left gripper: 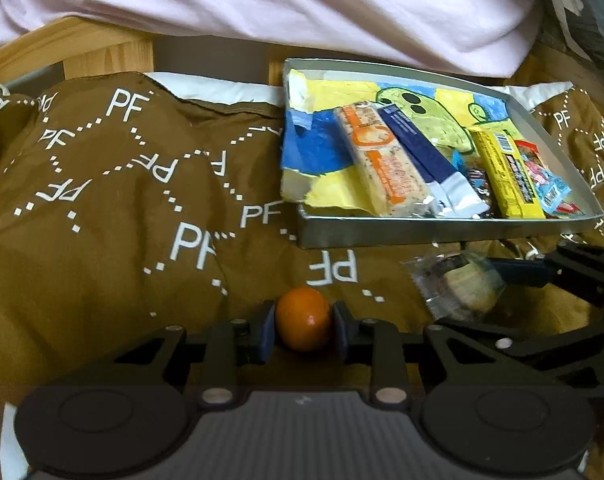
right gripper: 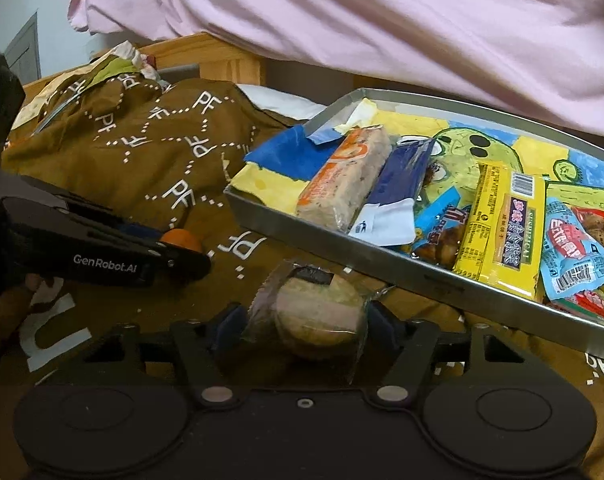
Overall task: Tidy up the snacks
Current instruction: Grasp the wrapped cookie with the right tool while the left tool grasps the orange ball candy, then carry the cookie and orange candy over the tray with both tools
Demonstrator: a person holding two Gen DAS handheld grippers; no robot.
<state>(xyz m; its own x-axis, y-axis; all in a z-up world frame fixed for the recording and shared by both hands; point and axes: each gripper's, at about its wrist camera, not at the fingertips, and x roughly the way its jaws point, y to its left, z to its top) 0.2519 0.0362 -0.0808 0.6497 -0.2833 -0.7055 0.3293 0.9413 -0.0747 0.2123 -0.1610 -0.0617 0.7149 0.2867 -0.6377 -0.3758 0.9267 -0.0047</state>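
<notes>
Left gripper (left gripper: 304, 326) clamps a small orange ball-shaped thing, candy or fruit, can't tell which (left gripper: 304, 323); blue pads touch it on both sides. It sits low over a brown cloth (left gripper: 102, 208) printed with white "PF" letters and dotted lines. In the right wrist view the same left gripper (right gripper: 190, 258) shows at the left edge, black with "GenRobot.AI" on its side, the orange thing (right gripper: 181, 239) peeking at its tip.

Right gripper (right gripper: 306, 330) grasps a round pale cake in a clear wrapper (right gripper: 316, 312), fingers pressed on the wrapper at both sides. From the left wrist view this cake (left gripper: 460, 284) is just below the tray's near wall, right gripper (left gripper: 510, 274) reaching in from the right.

Metal tray (left gripper: 422, 232) rests on the brown cloth, right of centre, lined with a yellow, blue and green drawing. Inside, side by side: an orange-labelled grain bar (left gripper: 382, 160), a dark blue and white packet (left gripper: 426, 160), a yellow packet with barcode (left gripper: 506, 176), light blue and red packets (left gripper: 550, 188) at the far right, and a small dark-wrapped snack between blue and yellow, label unreadable.

Pink sheet (left gripper: 302, 4) hangs behind, above a wooden frame (left gripper: 82, 48)
</notes>
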